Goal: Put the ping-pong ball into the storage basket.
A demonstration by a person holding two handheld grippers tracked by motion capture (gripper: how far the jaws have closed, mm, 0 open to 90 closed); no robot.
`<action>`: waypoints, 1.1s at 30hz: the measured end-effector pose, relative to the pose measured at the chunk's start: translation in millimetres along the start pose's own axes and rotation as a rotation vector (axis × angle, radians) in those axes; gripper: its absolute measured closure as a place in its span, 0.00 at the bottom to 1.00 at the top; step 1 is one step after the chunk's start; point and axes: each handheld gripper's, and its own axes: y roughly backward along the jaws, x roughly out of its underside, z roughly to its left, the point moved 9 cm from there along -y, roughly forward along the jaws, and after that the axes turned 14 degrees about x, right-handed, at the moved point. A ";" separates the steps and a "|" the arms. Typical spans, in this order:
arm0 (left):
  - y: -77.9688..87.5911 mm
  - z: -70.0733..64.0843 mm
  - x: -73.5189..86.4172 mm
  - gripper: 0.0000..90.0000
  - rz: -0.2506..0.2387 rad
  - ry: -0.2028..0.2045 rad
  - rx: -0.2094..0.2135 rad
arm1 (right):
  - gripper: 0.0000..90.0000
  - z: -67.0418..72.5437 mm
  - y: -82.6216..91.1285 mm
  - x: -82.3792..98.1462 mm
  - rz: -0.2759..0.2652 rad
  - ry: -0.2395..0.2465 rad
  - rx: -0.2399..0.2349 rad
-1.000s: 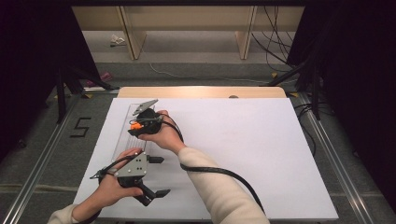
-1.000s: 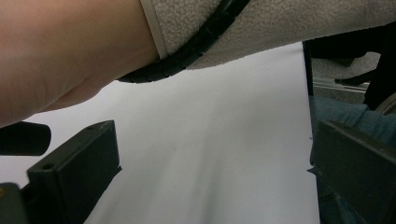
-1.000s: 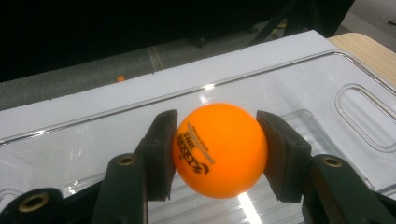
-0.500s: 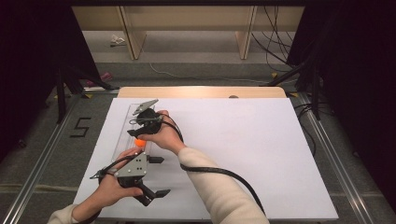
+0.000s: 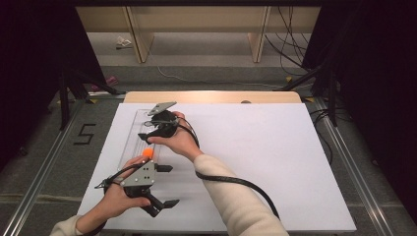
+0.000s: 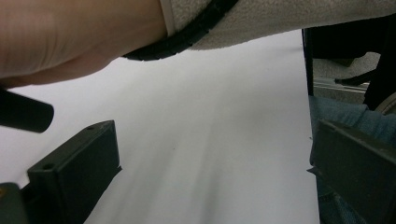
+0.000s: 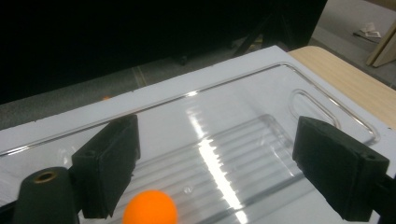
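An orange ball (image 5: pixel 146 153) (image 7: pixel 150 207) lies in a clear plastic tray (image 5: pixel 129 142) (image 7: pixel 243 140) at the left of the white board. My right gripper (image 5: pixel 146 131) (image 7: pixel 224 163) hangs over the tray just beyond the ball. Its jaws have just been opening and now stand wide with nothing between them. My left gripper (image 5: pixel 167 186) (image 6: pixel 215 177) rests near the board's front edge, open and empty, aimed across the bare white surface. The right forearm's pale sleeve (image 6: pixel 280 18) and black cable (image 6: pixel 187 35) cross above it.
The white board (image 5: pixel 275 162) lies on a wooden table (image 5: pixel 211 96) and is bare to the right of the tray. Dark curtains stand at both sides. Stand legs and cables (image 5: pixel 295 64) lie on the floor behind.
The right gripper held the orange ball a second ago. Its jaws opened and the ball dropped into the clear tray, where it now lies nearer the left gripper. The left gripper stayed still.
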 end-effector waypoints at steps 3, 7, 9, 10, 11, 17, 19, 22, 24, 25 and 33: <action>0.0 -0.1 0.0 0.01 0.001 0.000 -0.001 | 0.18 -6.1 6.2 2.1 -0.003 -0.009 0.010; 0.1 0.2 0.1 0.01 -0.001 0.001 -0.002 | 0.18 -14.6 14.0 5.9 -0.008 -0.021 0.027; 0.0 0.3 0.0 0.01 -0.001 0.001 -0.003 | 0.18 -18.5 18.5 8.3 -0.006 -0.023 0.034; 0.1 0.2 0.1 0.01 0.000 0.001 -0.002 | 0.18 -20.4 20.5 9.4 -0.007 -0.025 0.037; 0.1 0.2 0.2 0.01 0.001 0.001 -0.002 | 0.18 -22.3 22.8 10.4 -0.006 -0.023 0.039; 0.1 0.4 0.2 0.01 0.000 0.002 -0.003 | 0.18 -34.4 36.7 15.2 -0.011 -0.035 0.060; 0.2 0.3 0.2 0.01 0.000 0.003 -0.004 | 0.18 -38.2 41.4 17.2 -0.014 -0.037 0.068; 0.3 0.4 0.4 0.01 0.001 0.003 -0.004 | 0.18 -44.3 48.5 20.3 -0.014 -0.044 0.080; 0.2 0.5 0.4 0.01 0.001 0.004 -0.005 | 0.18 -48.1 52.8 23.0 -0.012 -0.046 0.087; 0.2 0.5 0.4 0.01 0.001 0.004 -0.005 | 0.18 -50.1 55.1 24.3 -0.010 -0.050 0.091; 0.5 0.9 0.9 0.01 0.005 0.002 -0.006 | 0.18 -62.2 71.1 33.6 -0.011 -0.058 0.113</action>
